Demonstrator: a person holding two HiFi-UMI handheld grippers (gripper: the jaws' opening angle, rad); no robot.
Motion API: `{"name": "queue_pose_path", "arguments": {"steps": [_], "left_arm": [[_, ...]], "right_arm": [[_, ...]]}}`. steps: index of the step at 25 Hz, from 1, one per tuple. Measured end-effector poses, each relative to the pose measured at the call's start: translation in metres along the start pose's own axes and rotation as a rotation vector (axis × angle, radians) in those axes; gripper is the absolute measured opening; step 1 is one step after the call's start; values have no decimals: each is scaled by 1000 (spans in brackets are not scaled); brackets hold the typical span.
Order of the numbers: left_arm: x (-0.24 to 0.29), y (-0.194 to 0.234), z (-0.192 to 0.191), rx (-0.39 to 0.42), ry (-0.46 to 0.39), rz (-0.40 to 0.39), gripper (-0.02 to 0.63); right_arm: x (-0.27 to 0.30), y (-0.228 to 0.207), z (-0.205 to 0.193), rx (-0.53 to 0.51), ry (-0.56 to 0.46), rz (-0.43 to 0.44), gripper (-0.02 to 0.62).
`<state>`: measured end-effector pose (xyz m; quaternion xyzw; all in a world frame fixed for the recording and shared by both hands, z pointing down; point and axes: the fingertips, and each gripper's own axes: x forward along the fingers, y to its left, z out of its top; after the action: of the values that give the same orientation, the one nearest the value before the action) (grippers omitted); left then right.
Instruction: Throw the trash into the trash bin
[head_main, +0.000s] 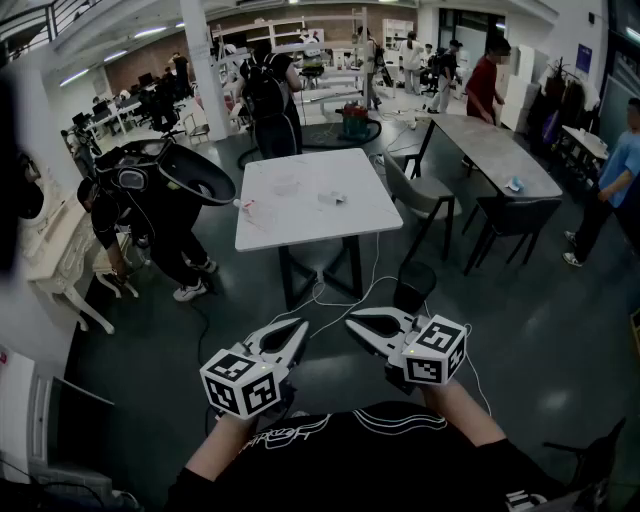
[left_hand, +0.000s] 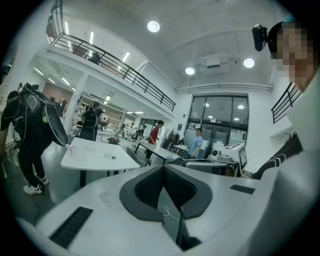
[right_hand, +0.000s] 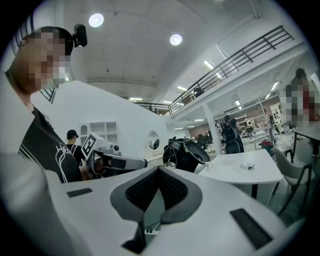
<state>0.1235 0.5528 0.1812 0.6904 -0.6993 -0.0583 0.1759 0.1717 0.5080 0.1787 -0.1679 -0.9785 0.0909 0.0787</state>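
Observation:
A white square table (head_main: 315, 215) stands ahead of me with small bits of trash on it: a pale piece (head_main: 332, 198) near the middle and another (head_main: 248, 207) by the left edge. The same table (left_hand: 95, 160) and trash (left_hand: 110, 156) show in the left gripper view, and again in the right gripper view as the table (right_hand: 250, 176) with trash (right_hand: 246, 166). A black trash bin (head_main: 414, 285) sits on the floor by the table's near right corner. My left gripper (head_main: 298, 327) and right gripper (head_main: 354, 322) hover low, side by side, well short of the table. Both are shut and empty.
A grey chair (head_main: 425, 195) and a long grey table (head_main: 495, 150) stand right of the white table. A person with bulky black gear (head_main: 160, 200) bends at the left, near white furniture (head_main: 60, 250). Cables (head_main: 330, 295) trail on the dark floor under the table. Several people stand farther back.

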Motion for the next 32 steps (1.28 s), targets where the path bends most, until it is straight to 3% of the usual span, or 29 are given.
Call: {"name": "queue_pose_path", "arguments": {"steps": [9, 17, 23, 32], "left_arm": [[16, -6, -5, 5, 21, -8, 6], [28, 25, -13, -35, 37, 10, 6], [60, 77, -19, -94, 64, 10, 6], [120, 204, 5, -141, 101, -16, 6]], "right_arm": [[-12, -16, -3, 22, 11, -23, 34], [3, -36, -22, 100, 28, -21, 34], [38, -84, -32, 147, 63, -28, 34], [144, -182, -28, 197, 107, -55, 34]]}}
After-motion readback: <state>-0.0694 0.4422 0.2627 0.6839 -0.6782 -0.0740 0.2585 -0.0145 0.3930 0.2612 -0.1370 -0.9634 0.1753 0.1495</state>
